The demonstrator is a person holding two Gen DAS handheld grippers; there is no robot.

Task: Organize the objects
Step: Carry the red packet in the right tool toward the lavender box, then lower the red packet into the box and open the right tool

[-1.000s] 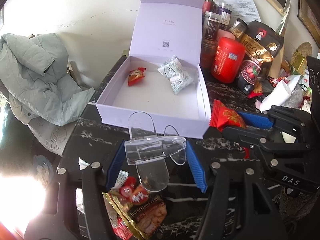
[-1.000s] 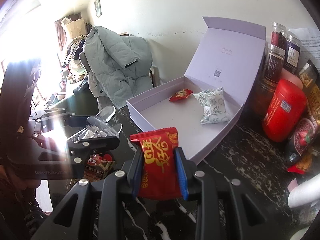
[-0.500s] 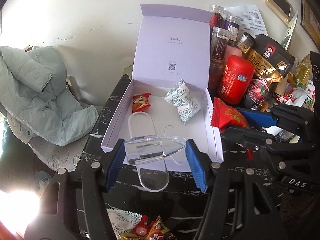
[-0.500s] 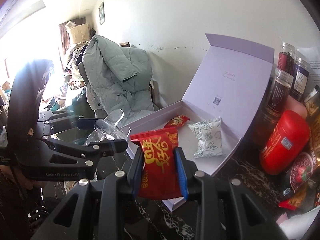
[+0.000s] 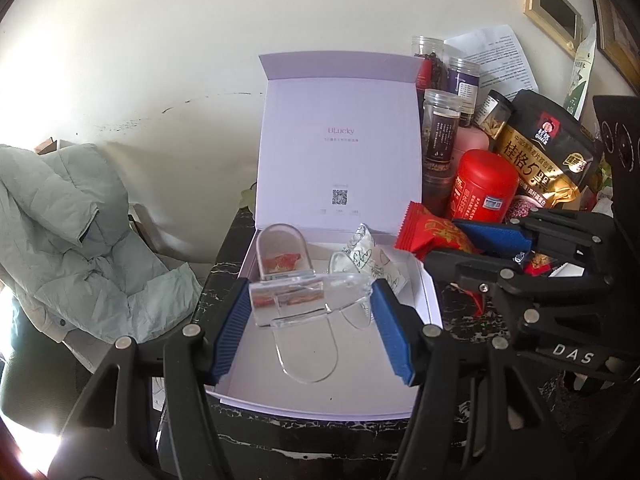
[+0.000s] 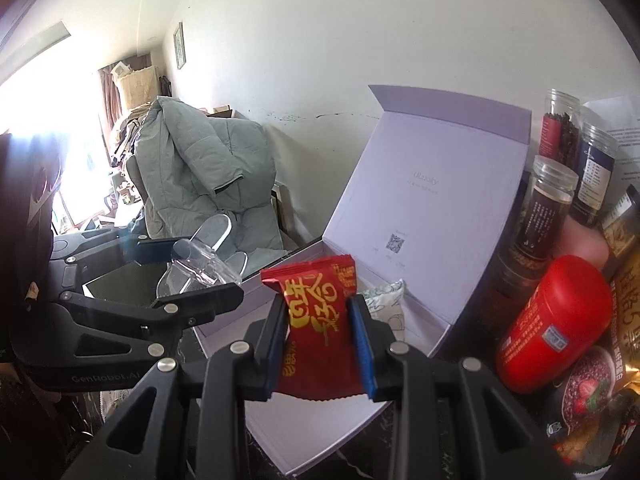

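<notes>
The left gripper is clamped on a clear stand, blue pads pressed against its two ends, and holds it above the open box, over the near half of the white floor. The right gripper pinches a red packet between its pads, upright, with the yellow lettering facing the right wrist camera; from the left wrist view that packet hangs just off the box's right wall, beside the red tin. Inside the box, towards the back, lie a small red sweet, seen through the clear plastic, and a pale patterned pouch partly hidden behind the stand. The lid stands up against the wall. To the right of the box, jars and a black and gold bag crowd the dark marble table. A grey-green coat is heaped over a chair to the left.
</notes>
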